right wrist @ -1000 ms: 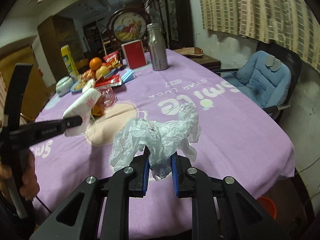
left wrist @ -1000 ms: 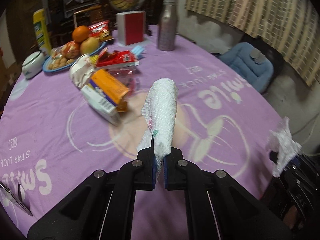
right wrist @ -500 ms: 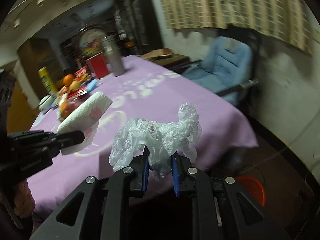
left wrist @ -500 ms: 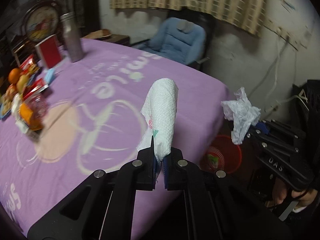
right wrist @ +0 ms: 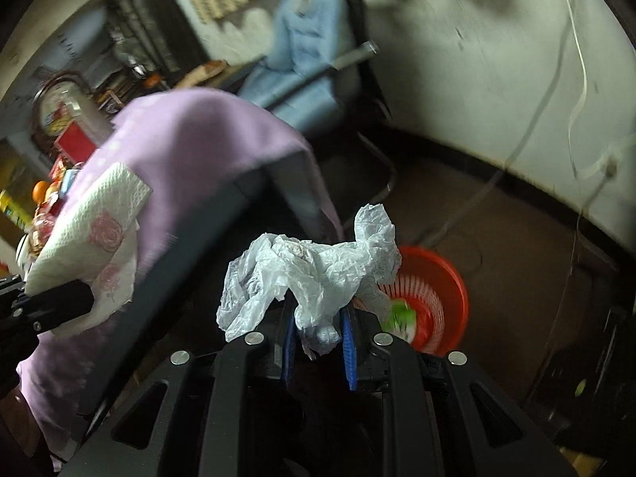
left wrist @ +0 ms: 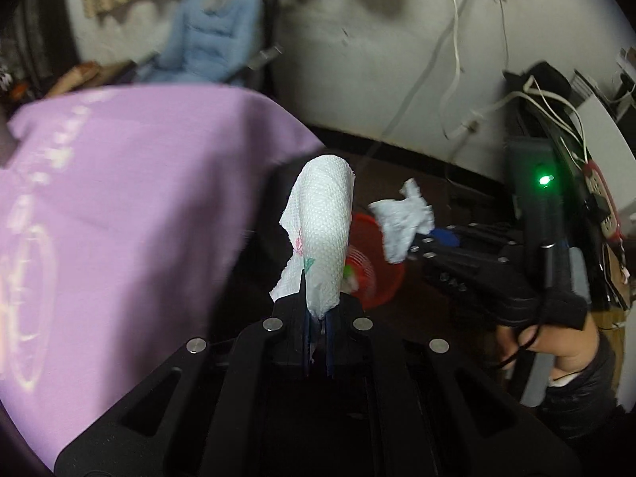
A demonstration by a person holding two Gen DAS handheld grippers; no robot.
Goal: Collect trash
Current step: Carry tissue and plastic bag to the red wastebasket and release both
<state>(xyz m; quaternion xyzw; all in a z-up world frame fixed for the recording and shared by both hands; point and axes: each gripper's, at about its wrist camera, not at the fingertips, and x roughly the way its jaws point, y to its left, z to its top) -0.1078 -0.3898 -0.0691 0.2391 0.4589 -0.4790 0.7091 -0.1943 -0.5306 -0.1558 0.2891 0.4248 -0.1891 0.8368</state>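
My left gripper is shut on a rolled white paper towel that sticks up past the edge of the table. Behind the towel, on the dark floor, stands a red plastic basket. My right gripper is shut on a crumpled white plastic bag, just left of and above the red basket, which holds a green scrap. The left wrist view also shows the right gripper with the plastic bag over the basket. The paper towel appears at the left of the right wrist view.
The purple tablecloth hangs over the table edge on the left. A blue padded chair stands by the wall behind it. White cables hang down the wall, and dark equipment with a green light sits at the right. Snacks and fruit lie far back on the table.
Both grippers have swung off the table toward the right and downward, each still gripping its trash. The red basket on the floor has come closer in both views.
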